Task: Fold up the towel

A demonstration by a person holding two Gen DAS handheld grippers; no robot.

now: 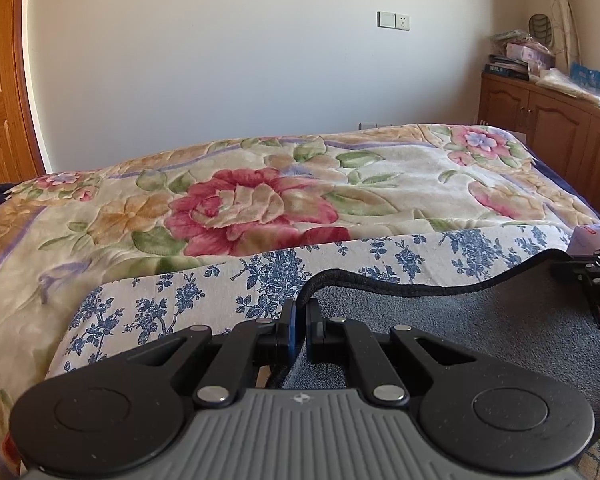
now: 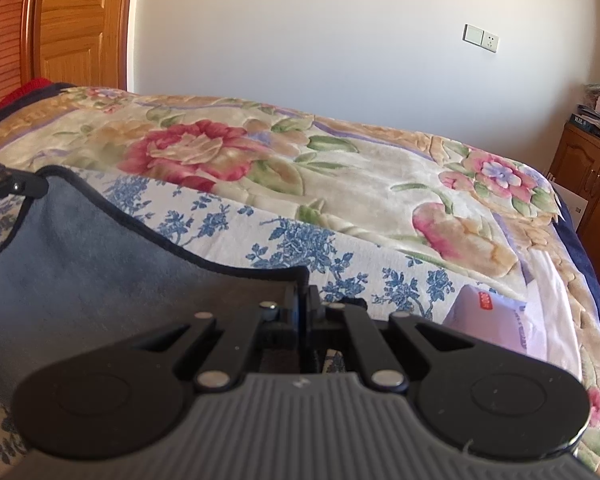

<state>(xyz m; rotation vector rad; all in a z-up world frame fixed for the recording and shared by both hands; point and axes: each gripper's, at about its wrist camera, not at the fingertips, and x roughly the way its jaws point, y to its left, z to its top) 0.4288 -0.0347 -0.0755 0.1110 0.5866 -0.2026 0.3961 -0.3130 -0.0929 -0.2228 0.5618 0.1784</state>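
A grey towel point(image 1: 480, 320) with a black hem is held up over a white sheet with blue flowers point(image 1: 180, 304). My left gripper point(image 1: 300, 312) is shut on the towel's left corner. My right gripper point(image 2: 303, 300) is shut on the towel's point(image 2: 80, 260) right corner. The hem sags between the two grippers. The right gripper point(image 1: 592, 276) shows at the right edge of the left wrist view. The left gripper point(image 2: 4, 188) shows at the left edge of the right wrist view. The towel's lower part is hidden behind the gripper bodies.
A thick floral blanket point(image 1: 260, 200) covers the bed beyond the sheet point(image 2: 260, 232). A pale packet with a red label point(image 2: 496, 320) lies on the bed at the right. Wooden cabinets point(image 1: 548, 128) with clutter on top stand at the far right. A wooden door point(image 2: 76, 20) is at the left.
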